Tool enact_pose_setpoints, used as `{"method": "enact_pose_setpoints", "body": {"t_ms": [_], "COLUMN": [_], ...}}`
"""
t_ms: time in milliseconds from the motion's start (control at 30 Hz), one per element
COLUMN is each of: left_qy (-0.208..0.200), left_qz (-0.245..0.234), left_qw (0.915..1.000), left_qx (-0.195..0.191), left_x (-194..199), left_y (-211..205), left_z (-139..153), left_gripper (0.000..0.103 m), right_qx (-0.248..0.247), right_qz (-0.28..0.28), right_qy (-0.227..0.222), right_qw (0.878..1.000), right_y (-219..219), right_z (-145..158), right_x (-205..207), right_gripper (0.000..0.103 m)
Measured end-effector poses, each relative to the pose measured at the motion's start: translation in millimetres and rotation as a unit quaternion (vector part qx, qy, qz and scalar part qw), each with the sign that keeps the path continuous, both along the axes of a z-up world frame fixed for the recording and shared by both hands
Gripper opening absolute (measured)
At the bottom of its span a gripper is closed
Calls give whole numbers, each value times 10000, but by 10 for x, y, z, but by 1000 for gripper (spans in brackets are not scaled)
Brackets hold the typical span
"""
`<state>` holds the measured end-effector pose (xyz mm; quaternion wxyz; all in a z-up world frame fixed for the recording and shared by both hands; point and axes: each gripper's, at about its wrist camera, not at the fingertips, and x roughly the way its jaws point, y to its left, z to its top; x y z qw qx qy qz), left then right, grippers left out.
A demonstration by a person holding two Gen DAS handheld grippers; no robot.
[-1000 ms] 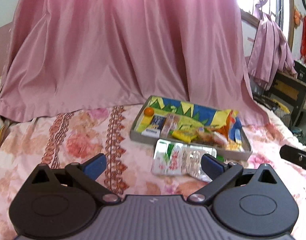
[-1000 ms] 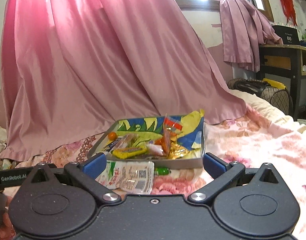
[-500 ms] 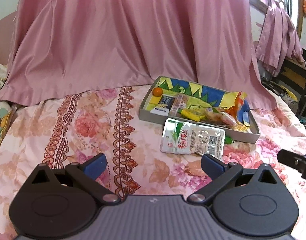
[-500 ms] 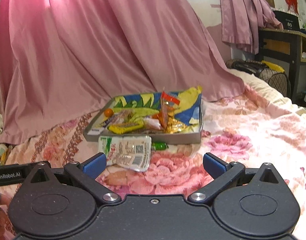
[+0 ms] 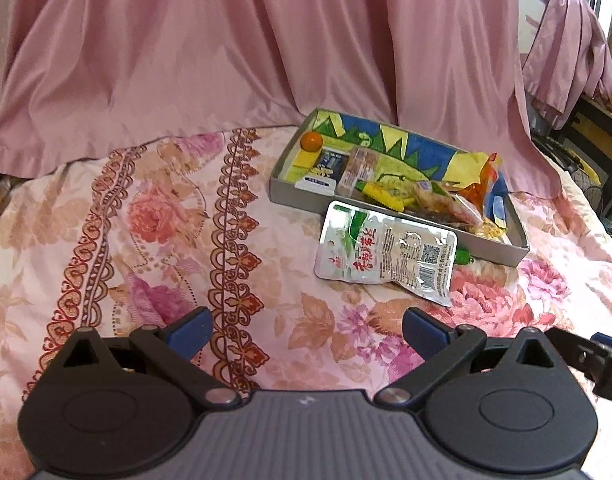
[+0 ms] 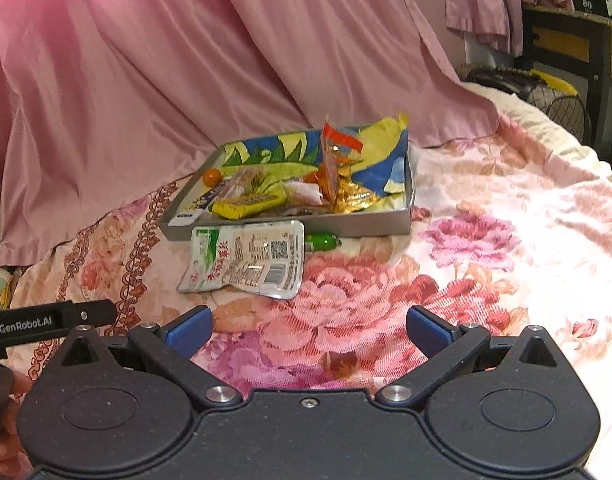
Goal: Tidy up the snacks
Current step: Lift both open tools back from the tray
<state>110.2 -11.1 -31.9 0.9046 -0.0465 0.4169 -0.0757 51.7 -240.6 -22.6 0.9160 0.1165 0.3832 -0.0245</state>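
Stock, as I see it: left gripper and right gripper, fingers spread, empty. White pouch and green item on bed ahead of fingers, outside tray. Remaining snacks already trayed.

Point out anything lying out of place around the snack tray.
Two items lie outside the grey tray on the floral bedspread: a white-and-green snack pouch, crumpled, against the tray's near wall, and a small green item half hidden behind it. Both grippers are open and empty.
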Motion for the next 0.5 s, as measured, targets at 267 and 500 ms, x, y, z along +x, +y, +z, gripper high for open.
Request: {"method": "enact_pose_setpoints", "body": {"t_ms": [267, 500], "left_qy": [138, 221], "left_qz": [-385, -676], "left_qw": [9991, 9974], "left_qx": [52, 136], "left_x": [343, 688], "left_y": [-35, -60], "left_z": [-76, -259], "left_gripper": [103, 103], "right_qx": [-106, -407], "right_qz": [610, 1420], "right_qy": [211, 190], "right_qw": [9979, 9888], "right_y": [37, 84], "right_z": [-31, -106], "right_x": [243, 535], "right_gripper": [102, 102]}}
